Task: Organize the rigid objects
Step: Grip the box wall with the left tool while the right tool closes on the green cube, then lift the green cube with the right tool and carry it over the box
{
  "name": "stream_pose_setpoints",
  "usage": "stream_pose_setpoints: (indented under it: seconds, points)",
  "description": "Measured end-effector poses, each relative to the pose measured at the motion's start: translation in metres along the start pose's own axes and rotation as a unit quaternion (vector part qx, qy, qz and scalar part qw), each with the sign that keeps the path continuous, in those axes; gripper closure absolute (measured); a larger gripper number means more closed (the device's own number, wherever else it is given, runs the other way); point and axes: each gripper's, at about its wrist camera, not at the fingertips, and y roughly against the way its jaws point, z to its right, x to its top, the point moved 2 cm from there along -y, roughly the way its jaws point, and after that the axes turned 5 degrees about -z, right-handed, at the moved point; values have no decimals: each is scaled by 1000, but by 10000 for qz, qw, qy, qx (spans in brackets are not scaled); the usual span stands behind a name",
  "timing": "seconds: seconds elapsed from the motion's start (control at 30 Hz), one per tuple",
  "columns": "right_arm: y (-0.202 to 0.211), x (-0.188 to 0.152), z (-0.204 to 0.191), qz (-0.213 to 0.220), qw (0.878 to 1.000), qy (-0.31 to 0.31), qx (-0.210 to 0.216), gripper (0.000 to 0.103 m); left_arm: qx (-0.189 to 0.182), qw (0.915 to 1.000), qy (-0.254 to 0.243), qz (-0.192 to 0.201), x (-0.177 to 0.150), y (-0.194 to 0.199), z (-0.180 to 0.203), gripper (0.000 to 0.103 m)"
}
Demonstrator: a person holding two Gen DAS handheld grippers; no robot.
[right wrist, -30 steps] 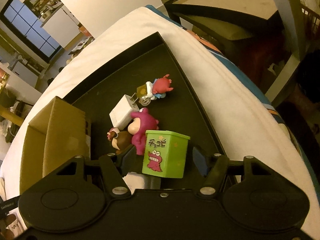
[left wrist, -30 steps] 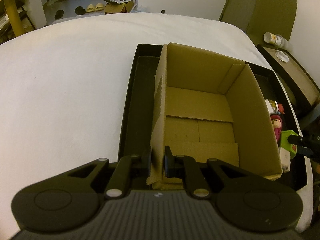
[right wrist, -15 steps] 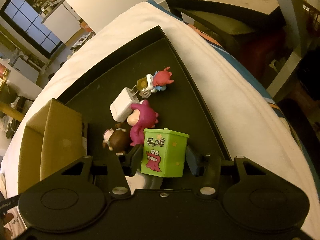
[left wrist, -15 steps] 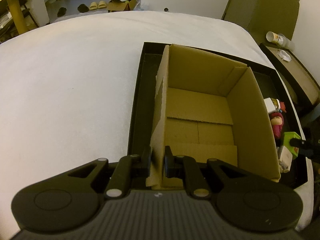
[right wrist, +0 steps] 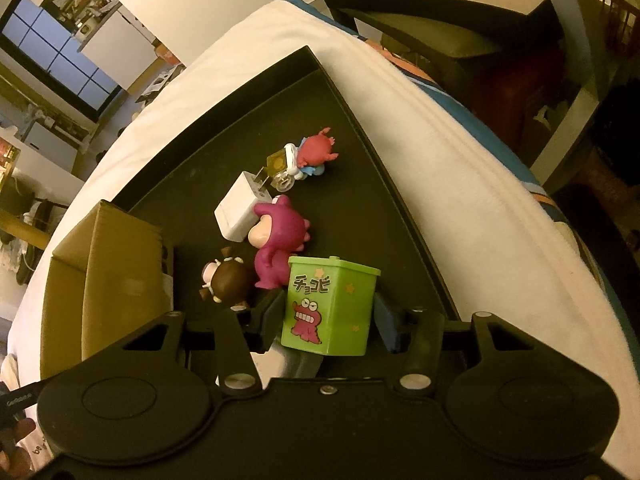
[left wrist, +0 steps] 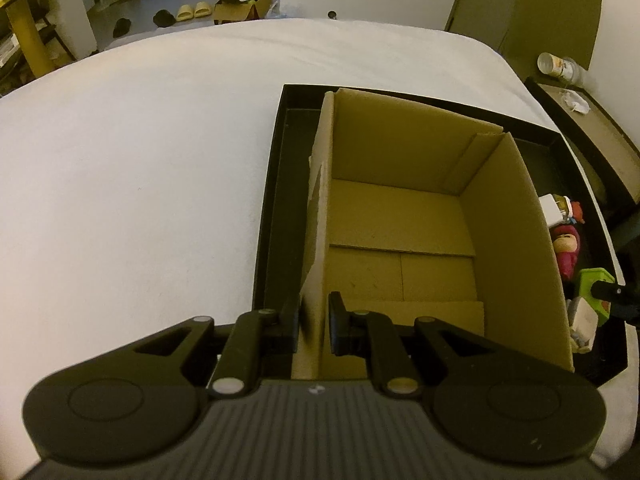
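Observation:
My left gripper [left wrist: 314,324] is shut on the near left wall of an empty cardboard box [left wrist: 404,240] that stands in a black tray [left wrist: 272,208]. My right gripper [right wrist: 330,316] is shut on a green toy box [right wrist: 328,304] with a pink crocodile print, over the tray's right part [right wrist: 360,152]. Just beyond it lie a magenta figure [right wrist: 280,240], a brown-haired figure [right wrist: 228,280], a white charger [right wrist: 238,210] and a small red figure [right wrist: 316,152]. The green box [left wrist: 594,284] and figures also show at the right of the left wrist view.
The tray lies on a white bed [left wrist: 140,160]. A dark side table [right wrist: 460,4] stands past the bed's right edge, with a cup [left wrist: 558,66] on it. The cardboard box [right wrist: 108,264] sits left of the toys.
My right gripper's fingers have closed in from either side onto the green toy box. My left gripper keeps its hold on the box wall; that view has drawn back slightly.

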Motion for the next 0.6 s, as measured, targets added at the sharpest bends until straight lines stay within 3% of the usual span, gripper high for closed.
stream_pose_setpoints:
  seconds: [0.6]
  points:
    - [-5, 0, -1, -20, 10000, 45, 17, 54, 49, 10000, 21, -57, -1, -14, -2, 91]
